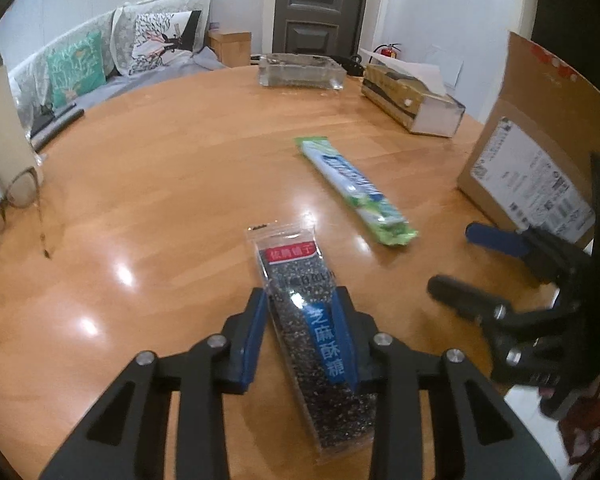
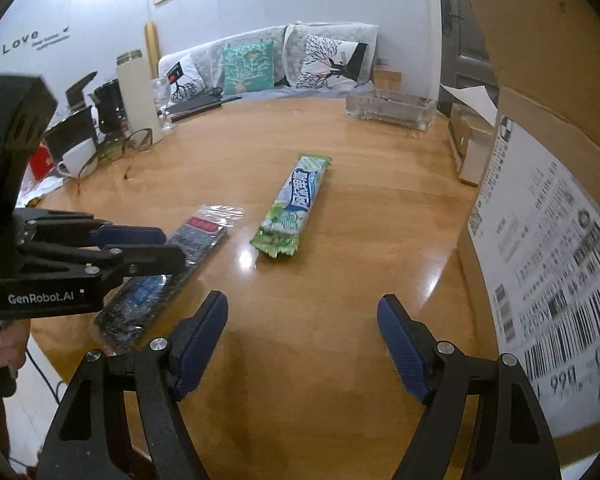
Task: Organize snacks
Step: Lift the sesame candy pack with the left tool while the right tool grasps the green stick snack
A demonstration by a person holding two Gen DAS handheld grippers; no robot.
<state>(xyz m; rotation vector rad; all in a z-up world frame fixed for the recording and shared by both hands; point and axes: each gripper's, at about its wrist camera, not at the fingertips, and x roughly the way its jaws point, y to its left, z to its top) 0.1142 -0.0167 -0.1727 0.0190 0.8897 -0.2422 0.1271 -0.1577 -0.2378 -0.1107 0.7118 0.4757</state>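
Left claw (image 1: 300, 344) is pinching the sesame bar (image 1: 312, 336) near the desk's (image 1: 160, 184) near edge; its slick wrapper risks slipping. Right claw (image 2: 302, 344) is hanging agape.

"GenRobot.AI" on left gripper (image 2: 162, 246), "Love" on wall (image 2: 100, 8)

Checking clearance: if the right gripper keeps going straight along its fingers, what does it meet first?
Probably the green snack bar. The right gripper is open over bare table, the bar lying roughly ahead, slightly left of centre. Gripper height is unclear, so it might pass above.
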